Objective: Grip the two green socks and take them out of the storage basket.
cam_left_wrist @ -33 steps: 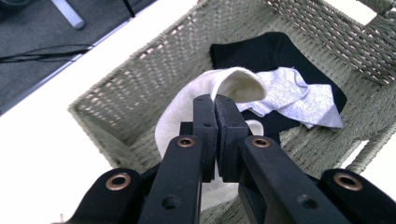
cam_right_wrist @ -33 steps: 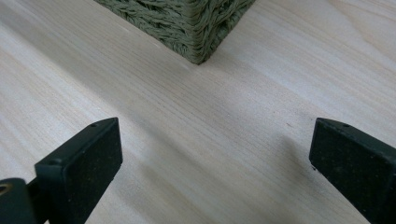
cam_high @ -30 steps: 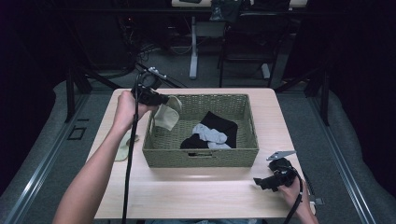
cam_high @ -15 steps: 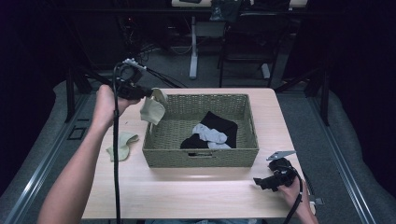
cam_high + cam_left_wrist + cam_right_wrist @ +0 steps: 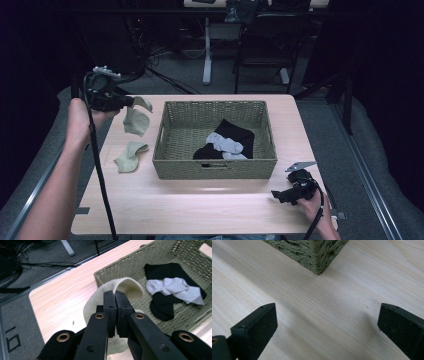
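Pale wood table (image 5: 200, 205), no legible writing; left hand-held gripper (image 5: 115, 293) clamping beige sock (image 5: 126, 286), right hand-held gripper (image 5: 325, 323) wide.

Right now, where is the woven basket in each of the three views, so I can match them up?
High view: woven basket sits mid-table, holding black and grey socks.
Left gripper view: upper right, beyond the shut fingers pinching a beige sock.
Right gripper view: one corner at top centre.
Shared landmark: the light wooden table.

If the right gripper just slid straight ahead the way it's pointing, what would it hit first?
Most likely the near corner of the woven basket. The right gripper sits open, low over bare table, with nothing between its jaws and that corner, though depth is hard to judge.
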The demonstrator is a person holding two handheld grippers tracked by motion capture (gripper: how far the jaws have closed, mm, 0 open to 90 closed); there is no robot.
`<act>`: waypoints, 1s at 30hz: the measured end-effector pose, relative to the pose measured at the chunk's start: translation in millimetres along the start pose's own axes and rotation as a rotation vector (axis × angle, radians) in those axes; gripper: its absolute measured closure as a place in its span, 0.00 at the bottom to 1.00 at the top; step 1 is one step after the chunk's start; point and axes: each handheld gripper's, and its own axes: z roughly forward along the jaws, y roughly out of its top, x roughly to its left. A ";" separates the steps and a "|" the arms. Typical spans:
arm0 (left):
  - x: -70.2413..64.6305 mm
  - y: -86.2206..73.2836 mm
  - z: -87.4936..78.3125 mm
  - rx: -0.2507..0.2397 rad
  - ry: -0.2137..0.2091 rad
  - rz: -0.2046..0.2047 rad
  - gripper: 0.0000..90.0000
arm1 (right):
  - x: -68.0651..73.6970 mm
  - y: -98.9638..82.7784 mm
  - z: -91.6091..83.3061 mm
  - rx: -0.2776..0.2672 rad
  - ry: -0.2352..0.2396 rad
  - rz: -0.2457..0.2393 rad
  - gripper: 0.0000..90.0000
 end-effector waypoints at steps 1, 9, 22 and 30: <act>2.8 -3.8 -0.9 0.002 0.003 -0.006 0.98 | 0.0 0.0 0.0 0.000 0.000 0.000 0.02; 21.2 -30.5 1.7 0.014 0.016 -0.062 0.98 | 0.1 0.0 0.0 0.000 0.003 0.004 0.02; 43.3 -83.2 42.1 0.094 0.030 -0.175 0.98 | 0.4 -0.1 0.0 -0.001 0.001 0.004 0.02; 46.7 -111.4 83.7 0.143 0.020 -0.237 0.98 | -0.4 -0.8 0.0 -0.002 -0.001 0.010 0.02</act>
